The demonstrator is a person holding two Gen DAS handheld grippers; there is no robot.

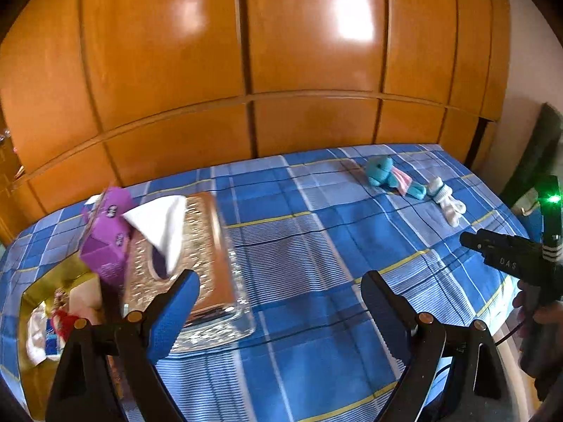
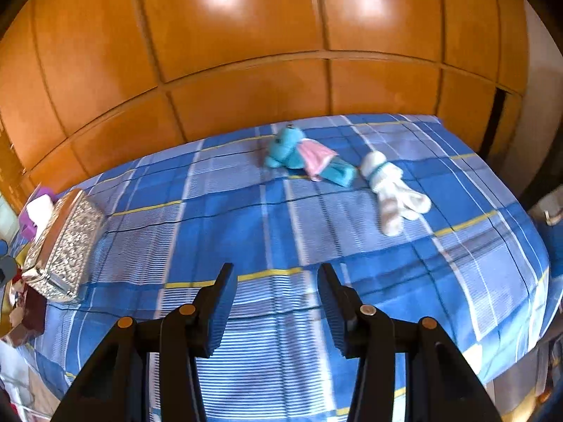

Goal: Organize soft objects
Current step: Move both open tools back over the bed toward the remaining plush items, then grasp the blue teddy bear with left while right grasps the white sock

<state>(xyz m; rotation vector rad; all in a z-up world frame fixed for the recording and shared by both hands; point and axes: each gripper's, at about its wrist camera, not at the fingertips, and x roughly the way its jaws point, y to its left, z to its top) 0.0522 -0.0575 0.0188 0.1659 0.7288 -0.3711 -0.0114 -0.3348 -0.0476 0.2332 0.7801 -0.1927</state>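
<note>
A blue plush toy with a pink cloth (image 2: 302, 156) lies at the far side of the blue checked bed (image 2: 246, 232). A white rolled sock bundle (image 2: 390, 193) lies to its right. Both show in the left wrist view too, the plush (image 1: 383, 176) and the socks (image 1: 445, 202). My right gripper (image 2: 278, 274) is open and empty, well short of them. My left gripper (image 1: 278, 281) is open and empty, beside a glittery tissue box (image 1: 197, 246) with a white tissue (image 1: 162, 225) sticking out. The right gripper body (image 1: 510, 260) shows at the right edge.
A purple carton (image 1: 105, 232) leans against the tissue box. A gold-rimmed box with small items (image 1: 52, 313) sits at the bed's left edge. An orange wooden wardrobe (image 2: 281, 52) stands behind the bed. The tissue box (image 2: 63, 246) is far left in the right wrist view.
</note>
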